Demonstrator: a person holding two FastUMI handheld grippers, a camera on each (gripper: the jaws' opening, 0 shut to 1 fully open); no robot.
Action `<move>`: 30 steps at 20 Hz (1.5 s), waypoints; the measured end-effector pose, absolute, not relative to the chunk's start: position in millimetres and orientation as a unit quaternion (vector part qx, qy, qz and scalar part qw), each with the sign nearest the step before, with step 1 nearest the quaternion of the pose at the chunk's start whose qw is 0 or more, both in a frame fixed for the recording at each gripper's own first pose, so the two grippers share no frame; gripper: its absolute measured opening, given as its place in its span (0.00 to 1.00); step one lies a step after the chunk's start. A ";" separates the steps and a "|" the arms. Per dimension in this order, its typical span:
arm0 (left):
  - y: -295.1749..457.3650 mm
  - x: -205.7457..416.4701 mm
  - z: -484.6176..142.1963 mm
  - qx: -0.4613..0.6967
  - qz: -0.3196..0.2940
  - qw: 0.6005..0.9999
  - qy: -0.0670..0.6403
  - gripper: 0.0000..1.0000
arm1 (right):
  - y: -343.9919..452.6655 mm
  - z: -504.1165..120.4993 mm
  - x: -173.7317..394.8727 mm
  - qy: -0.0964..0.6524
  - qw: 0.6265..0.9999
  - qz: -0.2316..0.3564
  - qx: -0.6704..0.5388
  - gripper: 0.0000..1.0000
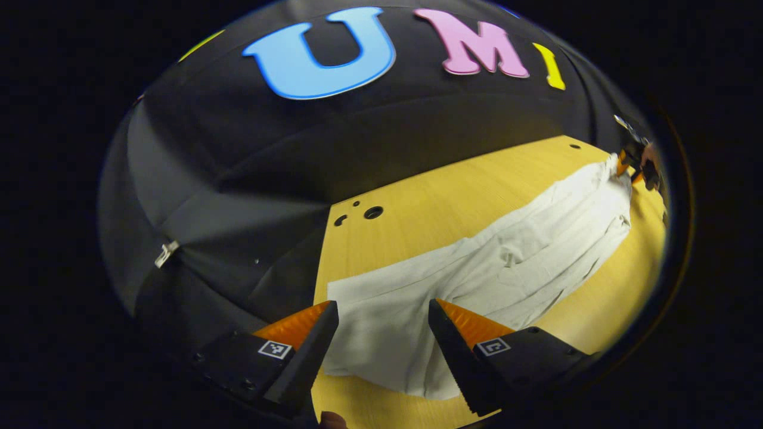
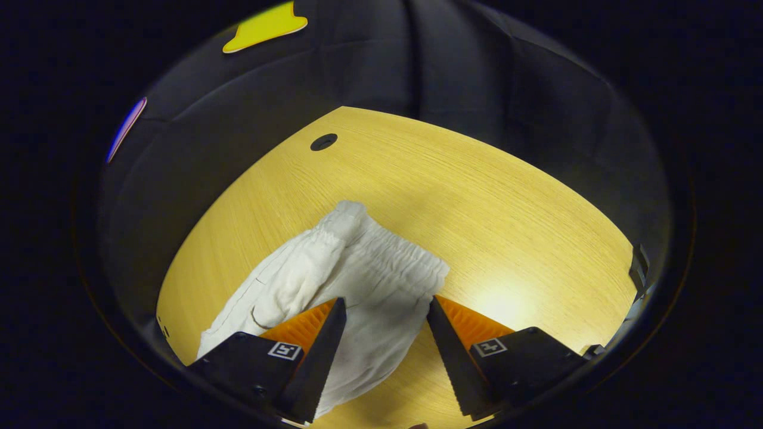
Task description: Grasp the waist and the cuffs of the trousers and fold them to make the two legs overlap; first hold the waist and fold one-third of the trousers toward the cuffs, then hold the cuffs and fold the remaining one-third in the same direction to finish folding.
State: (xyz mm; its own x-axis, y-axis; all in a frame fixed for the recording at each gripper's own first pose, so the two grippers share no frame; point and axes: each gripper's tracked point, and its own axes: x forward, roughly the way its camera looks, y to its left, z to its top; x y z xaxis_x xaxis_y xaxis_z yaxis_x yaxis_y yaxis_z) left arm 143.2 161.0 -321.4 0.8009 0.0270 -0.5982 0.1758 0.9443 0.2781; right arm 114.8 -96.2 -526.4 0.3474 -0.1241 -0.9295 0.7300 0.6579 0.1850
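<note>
White trousers (image 1: 477, 268) lie stretched out on the yellow wooden table (image 1: 441, 196). In the left gripper view the cuff end lies flat between the fingers of my left gripper (image 1: 382, 313), which is open just above the cloth. Far off at the right edge the other gripper (image 1: 635, 164) sits at the waist end. In the right gripper view the gathered elastic waist (image 2: 369, 262) lies crumpled ahead of my right gripper (image 2: 384, 310). That gripper is open, with waist cloth under the gap between its fingers.
Black cloth walls close the booth behind the table. Round holes (image 1: 372, 212) mark the tabletop near its left edge, and one more hole (image 2: 323, 142) lies past the waist. Bare tabletop (image 2: 506, 214) spreads to the right of the waist.
</note>
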 end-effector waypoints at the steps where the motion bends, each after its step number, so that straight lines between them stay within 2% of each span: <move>1: 165.8 136.0 -322.3 0.144 -0.028 0.937 0.316 0.96 | -97.3 -528.5 112.5 0.500 0.760 -0.285 0.300 0.84; 3: 169.6 121.9 -321.0 0.101 -0.007 0.941 0.321 0.96 | -95.6 -529.2 111.1 0.504 0.756 -0.278 0.311 0.67; 4: 166.9 113.2 -322.5 0.072 0.000 0.941 0.330 0.96 | -93.0 -530.5 111.0 0.504 0.755 -0.274 0.318 0.30; 8: 135.8 70.0 -334.3 -0.092 0.030 0.928 0.360 0.99 | -90.0 -529.3 107.3 0.494 0.760 -0.259 0.332 0.02; 9: 125.3 58.4 -339.3 -0.136 0.037 0.919 0.369 0.99 | -89.9 -530.2 107.8 0.491 0.761 -0.262 0.335 0.08; 13: 101.0 31.4 -354.7 -0.270 0.070 0.879 0.387 0.96 | -89.5 -530.4 107.6 0.489 0.758 -0.268 0.339 0.08; 14: 97.5 30.4 -357.8 -0.286 0.074 0.872 0.389 0.92 | -89.9 -529.7 107.5 0.488 0.759 -0.268 0.338 0.07; 15: 92.4 28.1 -362.8 -0.299 0.075 0.865 0.396 0.96 | -89.3 -530.2 107.6 0.487 0.760 -0.267 0.337 0.08; 18: 91.1 40.9 -375.8 -0.320 0.102 0.854 0.396 0.96 | -89.0 -530.0 107.4 0.486 0.762 -0.266 0.335 0.08; 25: 131.1 84.6 -411.2 -0.342 0.221 0.837 0.365 0.96 | -89.7 -530.3 108.1 0.484 0.763 -0.252 0.347 0.08; 30: 159.1 123.7 -410.3 -0.383 0.264 0.817 0.340 0.95 | -90.7 -530.7 108.6 0.485 0.760 -0.241 0.360 0.08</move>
State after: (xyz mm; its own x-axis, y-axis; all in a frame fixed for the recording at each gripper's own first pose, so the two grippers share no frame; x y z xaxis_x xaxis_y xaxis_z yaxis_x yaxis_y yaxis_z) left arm 123.7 159.1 -410.3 0.6297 0.1711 -0.7578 -0.6922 0.5664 -0.4473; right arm 108.6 -90.7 -530.7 0.4135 -0.0174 -0.9103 0.7152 0.6250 0.3129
